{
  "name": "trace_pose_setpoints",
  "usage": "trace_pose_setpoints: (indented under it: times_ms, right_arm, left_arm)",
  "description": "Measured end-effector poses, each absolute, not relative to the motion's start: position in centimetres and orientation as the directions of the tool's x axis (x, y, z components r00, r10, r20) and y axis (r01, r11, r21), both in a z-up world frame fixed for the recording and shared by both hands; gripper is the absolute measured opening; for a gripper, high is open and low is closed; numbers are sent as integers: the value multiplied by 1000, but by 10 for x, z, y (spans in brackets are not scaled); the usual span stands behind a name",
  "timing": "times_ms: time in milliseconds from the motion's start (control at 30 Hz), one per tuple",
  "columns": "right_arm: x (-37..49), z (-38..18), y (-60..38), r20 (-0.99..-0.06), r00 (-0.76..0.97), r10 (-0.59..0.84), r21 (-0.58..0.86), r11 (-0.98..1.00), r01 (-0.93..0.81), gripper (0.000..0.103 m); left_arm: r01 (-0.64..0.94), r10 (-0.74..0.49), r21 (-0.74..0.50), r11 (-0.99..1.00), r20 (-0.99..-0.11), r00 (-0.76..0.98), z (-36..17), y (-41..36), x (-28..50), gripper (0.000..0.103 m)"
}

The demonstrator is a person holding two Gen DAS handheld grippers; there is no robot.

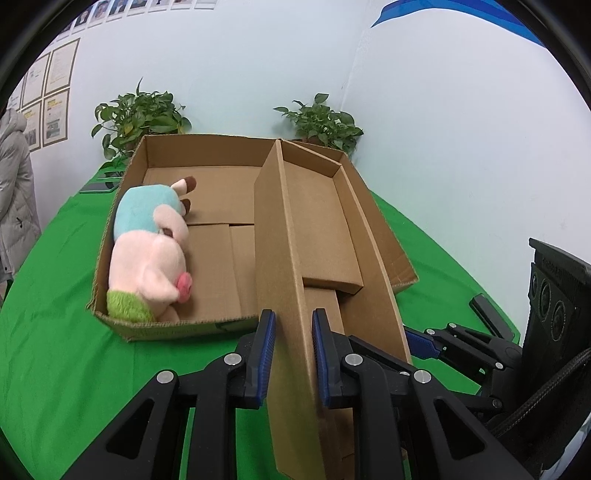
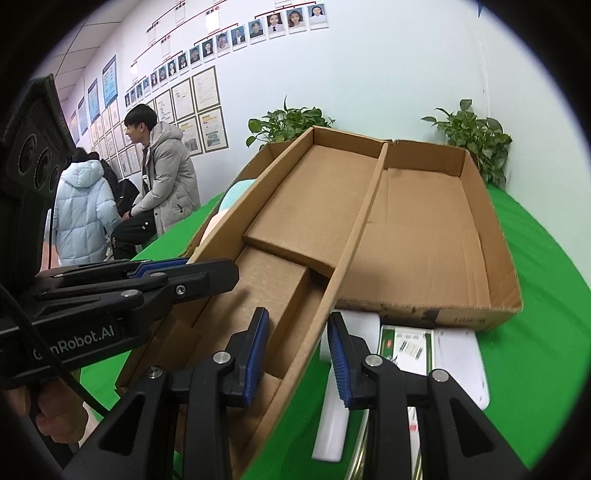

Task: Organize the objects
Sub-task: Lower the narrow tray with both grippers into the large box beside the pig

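One plush toy (image 1: pixel 147 251) already lies in the left box (image 1: pixel 122 328). Both grippers, left gripper (image 1: pixel 291 354) and right gripper (image 2: pixel 297 354), spread wide, straddle the middle box's (image 2: pixel 295 206) walls. White packs (image 2: pixel 458 354) wait outside.

Green cloth (image 1: pixel 55 350) covers table. Two potted plants (image 1: pixel 142 114) (image 1: pixel 321 122) at 11 and 12 o'clock, against white wall (image 1: pixel 461 147). Framed documents (image 2: pixel 201 107) and portrait photo row (image 2: pixel 258 27) at 10–11 o'clock. Seated man in grey puffer coat (image 2: pixel 166 177) at 9 o'clock, beside person in pale blue jacket (image 2: pixel 83 214).
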State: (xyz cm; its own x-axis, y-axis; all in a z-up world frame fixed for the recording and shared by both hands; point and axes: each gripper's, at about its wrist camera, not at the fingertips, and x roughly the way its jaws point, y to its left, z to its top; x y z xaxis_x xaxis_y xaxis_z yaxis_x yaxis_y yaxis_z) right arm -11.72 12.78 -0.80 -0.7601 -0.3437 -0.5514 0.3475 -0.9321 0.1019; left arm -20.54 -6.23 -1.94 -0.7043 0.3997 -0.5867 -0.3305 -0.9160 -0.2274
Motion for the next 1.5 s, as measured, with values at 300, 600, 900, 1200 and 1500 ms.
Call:
trace_pose_setpoints:
  times_ms: [300, 600, 900, 1200, 1500]
  right_arm:
    - [-157, 0, 132, -553, -759, -344, 128, -935, 331, 30]
    - [-216, 7, 122, -571, -727, -380, 154, -920, 360, 26]
    - [-285, -22, 107, -651, -645, -400, 212, -912, 352, 14]
    - [-312, -40, 103, -692, -614, -379, 220, -921, 320, 14]
    - [-325, -58, 102, -723, -567, -395, 262, -916, 303, 11]
  left_arm:
    - [-333, 381, -191, -923, -575, -724, -3, -60, -251, 17]
    - [-268, 301, -145, -952, -597, -744, 4, -71, -310, 17]
    - [-172, 227, -148, -974, -685, -692, -37, -91, -372, 16]
    - [-158, 228, -165, -974, -724, -651, -68, -99, -402, 14]
    - [-152, 209, -144, -978, -710, -673, -71, -101, -393, 16]
